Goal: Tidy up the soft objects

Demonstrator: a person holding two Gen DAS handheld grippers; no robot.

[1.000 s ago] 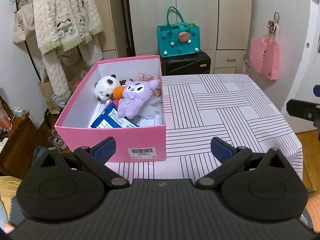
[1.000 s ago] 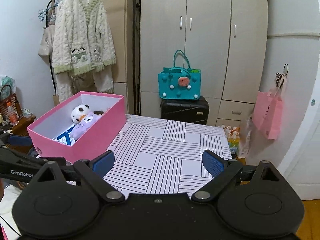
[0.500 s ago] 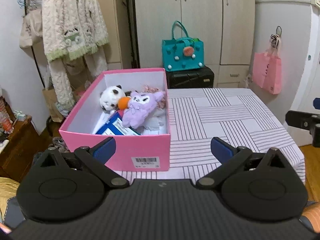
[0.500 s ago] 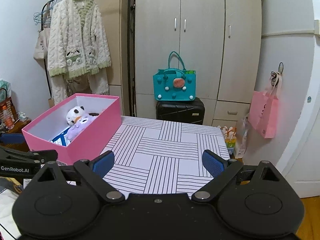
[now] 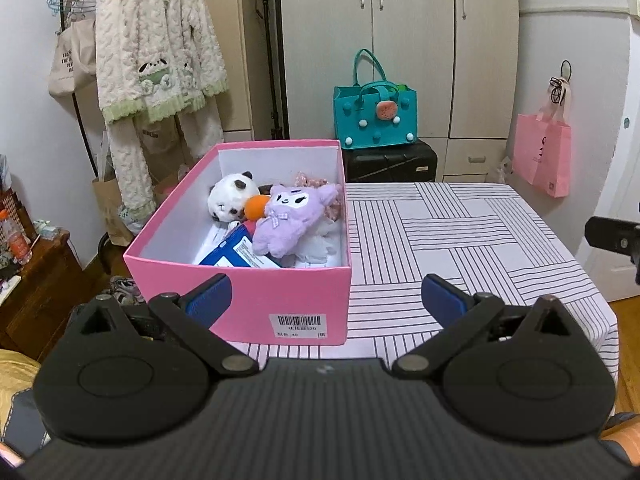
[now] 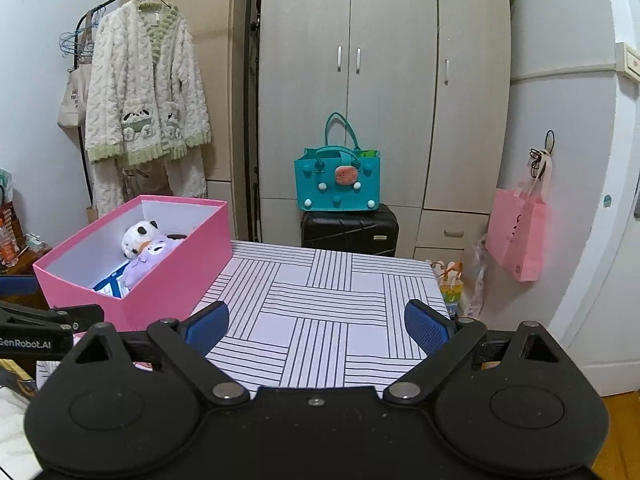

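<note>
1. Ahead of the left gripper, slightly to its left, a pink box sits on the striped table.
2. Inside the box lie a purple plush, a panda plush, an orange ball and a blue packet.
3. Both sets of jaws gape wide, holding nothing.
4. From the right gripper, the box is forward-left, with bare tablecloth straight ahead.
5. Beyond the table, a teal bag stands on a black suitcase.
</note>
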